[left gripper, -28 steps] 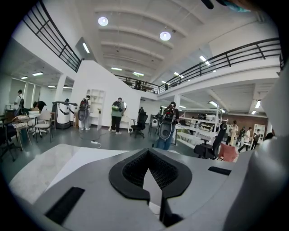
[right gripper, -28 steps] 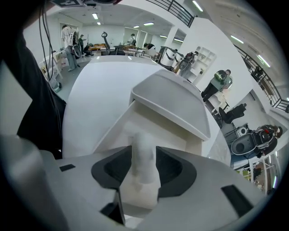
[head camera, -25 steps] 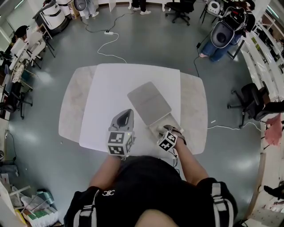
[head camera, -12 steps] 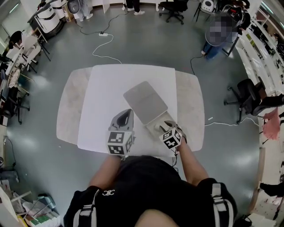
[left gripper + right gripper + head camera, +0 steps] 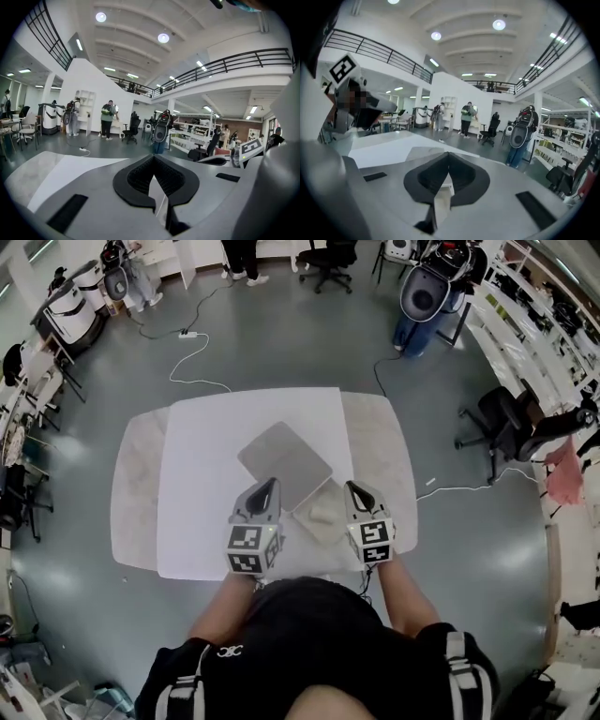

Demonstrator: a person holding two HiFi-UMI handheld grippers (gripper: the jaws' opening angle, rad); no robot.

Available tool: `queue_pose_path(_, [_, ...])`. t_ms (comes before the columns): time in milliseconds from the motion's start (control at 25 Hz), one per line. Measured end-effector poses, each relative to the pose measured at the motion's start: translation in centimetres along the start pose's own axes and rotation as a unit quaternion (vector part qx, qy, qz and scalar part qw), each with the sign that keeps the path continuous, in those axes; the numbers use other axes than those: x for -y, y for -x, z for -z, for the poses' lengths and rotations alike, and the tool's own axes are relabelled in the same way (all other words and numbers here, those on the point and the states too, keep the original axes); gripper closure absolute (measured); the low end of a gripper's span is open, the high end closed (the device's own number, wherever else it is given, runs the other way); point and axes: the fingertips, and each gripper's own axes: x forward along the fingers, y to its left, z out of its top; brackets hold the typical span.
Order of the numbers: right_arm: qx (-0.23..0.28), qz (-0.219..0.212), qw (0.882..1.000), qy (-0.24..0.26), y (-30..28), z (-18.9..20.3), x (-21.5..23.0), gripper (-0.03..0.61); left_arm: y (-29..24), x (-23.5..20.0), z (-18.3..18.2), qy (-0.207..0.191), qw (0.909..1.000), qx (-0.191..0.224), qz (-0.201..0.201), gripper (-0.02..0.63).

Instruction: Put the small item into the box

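A flat grey box stands open on the white table top (image 5: 202, 484). Its lid (image 5: 284, 463) lies back and its shallow tray (image 5: 323, 512) is nearer me. I cannot make out the small item in any view. My left gripper (image 5: 266, 486) hovers just left of the tray, its jaws shut and empty (image 5: 152, 157). My right gripper (image 5: 357, 487) hovers at the tray's right edge. Its jaws are shut with nothing between them (image 5: 448, 153). Both grippers point forward, side by side, above the table.
The white top rests on a wider marble table (image 5: 131, 493). Grey floor surrounds it, with a cable and power strip (image 5: 187, 336) at the far left and a black office chair (image 5: 497, 423) at the right. People stand far off in the hall.
My right gripper has lifted away from the box tray and swung forward level with the left one. The left gripper has barely moved. My head view has shifted slightly.
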Motion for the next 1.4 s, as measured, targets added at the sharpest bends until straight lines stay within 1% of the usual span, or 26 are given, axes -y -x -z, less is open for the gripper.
queue_pose_path(160, [0.069,0.038,0.996,-0.044,2.9,-3.4,2.1,0.565,-0.9,1.6,-0.6,-0.007,0.9998,0.006,0.017,0.608])
queue_pose_path(280, [0.119,0.073,0.989,-0.054,5.8,-5.7,3.5,0.566,-1.4,2.7,-0.7,-0.011,0.9996,0.007,0.026,0.607])
queue_pose_path(360, [0.136,0.097,0.984,-0.063,7.0,-6.8,4.2,0.566,-1.6,3.1,-1.0,-0.015,0.9994,0.009,0.031,0.608])
queue_pose_path(480, [0.140,0.121,0.980,-0.071,7.9,-7.1,5.1,0.566,-1.9,3.5,-1.2,-0.019,0.9991,0.010,0.035,0.609])
queue_pose_path(720, [0.137,0.111,0.981,-0.082,8.1,-6.3,5.5,0.566,-2.3,4.8,-1.4,-0.027,0.9988,0.014,0.039,0.608])
queue_pose_path(920, [0.138,0.102,0.982,-0.082,7.8,-6.9,4.8,0.566,-1.9,4.6,-1.8,-0.028,0.9988,0.015,0.039,0.609])
queue_pose_path(1120, [0.133,0.095,0.983,-0.083,7.7,-6.5,4.9,0.566,-1.9,4.9,-1.5,-0.027,0.9989,0.013,0.036,0.608])
queue_pose_path(1400, [0.131,0.086,0.984,-0.082,7.2,-7.0,4.0,0.566,-1.3,3.9,-1.8,-0.025,0.9991,0.014,0.030,0.609])
